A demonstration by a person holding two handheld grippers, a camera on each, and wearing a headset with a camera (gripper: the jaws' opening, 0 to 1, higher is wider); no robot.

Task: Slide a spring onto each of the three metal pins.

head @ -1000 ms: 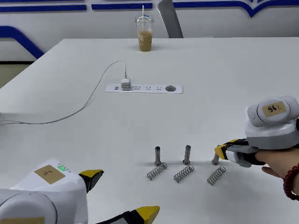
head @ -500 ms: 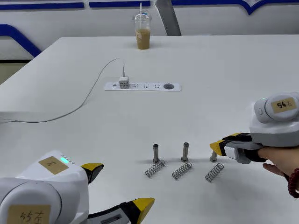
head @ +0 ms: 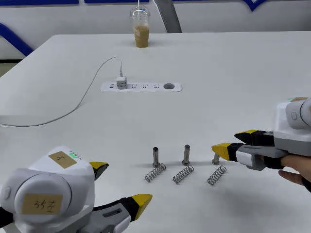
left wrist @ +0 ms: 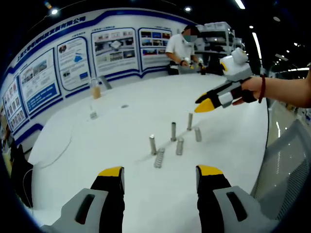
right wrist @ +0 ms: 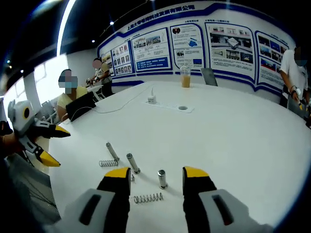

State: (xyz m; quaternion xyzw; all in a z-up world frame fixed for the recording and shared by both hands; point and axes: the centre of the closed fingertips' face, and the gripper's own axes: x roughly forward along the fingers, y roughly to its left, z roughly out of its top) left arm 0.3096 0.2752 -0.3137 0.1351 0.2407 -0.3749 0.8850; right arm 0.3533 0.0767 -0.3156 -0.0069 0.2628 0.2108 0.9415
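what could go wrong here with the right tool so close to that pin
The open right tool has a tip close to the rightmost pin; a nudge may topple it. The spring beside that pin lies loose on the table and could roll or slip when pinched.

Bare tabletop (head: 243, 73) rings the three pins (head: 186, 154); springs (head: 183, 174) lie just at their 6 o'clock, and the power strip (head: 141, 87) stands well apart at 11 o'clock.

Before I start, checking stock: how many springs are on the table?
3, in a row on the table: left spring, middle spring, right spring, as the head view shows them. None seems hidden.
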